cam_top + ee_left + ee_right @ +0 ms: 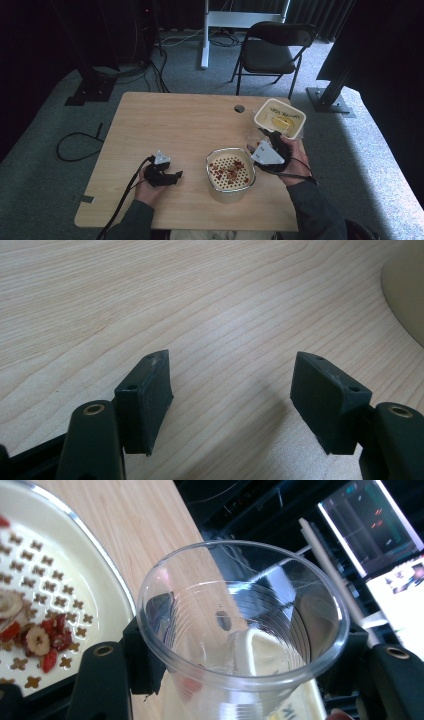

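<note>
Person sitting at a light wooden table [175, 120], a two-jaw gripper in each hand. Left gripper [176, 175] is lying low over bare tabletop near the front edge, left of centre, jaws pointing right toward the strainer container [230, 172]; in the left gripper view its jaws are standing spread wide with only wood grain between them, nothing being held, and a pale curved edge of a container is peeking in at the upper right. Right gripper [262, 136] is sitting at the right side of the table between the strainer container and the square tub [279, 118], grey three-cornered plate on top. In the right gripper view its jaws are pinching a clear plastic cup [242, 625] from both sides, cup tilted with its mouth facing the camera; it is looking empty, hard to be sure. The strainer container is a round pale vessel with a perforated insert carrying red and pale dried bits [35, 640], standing just left of the right gripper. The square tub is sitting near the far right edge, yellowish inside, dark writing on its rim, unreadable. A small round hole [239, 108] is showing in the tabletop near the far edge. A black folding chair [272, 50] is standing on grey carpet beyond the table.
</note>
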`<state>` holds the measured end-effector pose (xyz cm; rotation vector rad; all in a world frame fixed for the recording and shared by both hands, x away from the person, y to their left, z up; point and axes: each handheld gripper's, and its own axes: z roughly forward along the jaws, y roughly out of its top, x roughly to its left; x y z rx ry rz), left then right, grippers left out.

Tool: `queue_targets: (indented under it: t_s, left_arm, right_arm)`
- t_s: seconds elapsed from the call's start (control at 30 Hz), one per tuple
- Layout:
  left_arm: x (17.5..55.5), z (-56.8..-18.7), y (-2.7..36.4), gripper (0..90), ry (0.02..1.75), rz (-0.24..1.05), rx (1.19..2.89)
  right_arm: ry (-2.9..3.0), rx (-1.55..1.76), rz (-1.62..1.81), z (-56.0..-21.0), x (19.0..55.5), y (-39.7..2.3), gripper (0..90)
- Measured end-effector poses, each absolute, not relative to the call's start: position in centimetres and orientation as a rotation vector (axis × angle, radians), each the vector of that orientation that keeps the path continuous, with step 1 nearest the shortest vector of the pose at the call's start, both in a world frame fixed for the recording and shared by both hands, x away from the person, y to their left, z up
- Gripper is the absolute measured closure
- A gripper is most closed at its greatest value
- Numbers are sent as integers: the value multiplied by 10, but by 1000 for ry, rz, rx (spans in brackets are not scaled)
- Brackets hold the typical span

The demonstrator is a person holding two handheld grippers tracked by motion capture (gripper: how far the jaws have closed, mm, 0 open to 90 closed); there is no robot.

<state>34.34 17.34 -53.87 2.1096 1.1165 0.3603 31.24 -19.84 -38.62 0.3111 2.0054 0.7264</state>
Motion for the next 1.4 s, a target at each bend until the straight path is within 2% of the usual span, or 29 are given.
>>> queue_targets:
  t_s: [0.73,0.9,1.4]
  left_arm:
    - [343,-539,173,333,1115,360,2109]
    - [343,-539,173,333,1114,361,2111]
    - [343,-539,173,333,1115,360,2110]
  right_arm:
    - [2010,558,946,-377,335,-227,346]
    - [1978,722,1046,-368,347,-247,347]
    - [1898,919,1188,-350,364,-285,347]
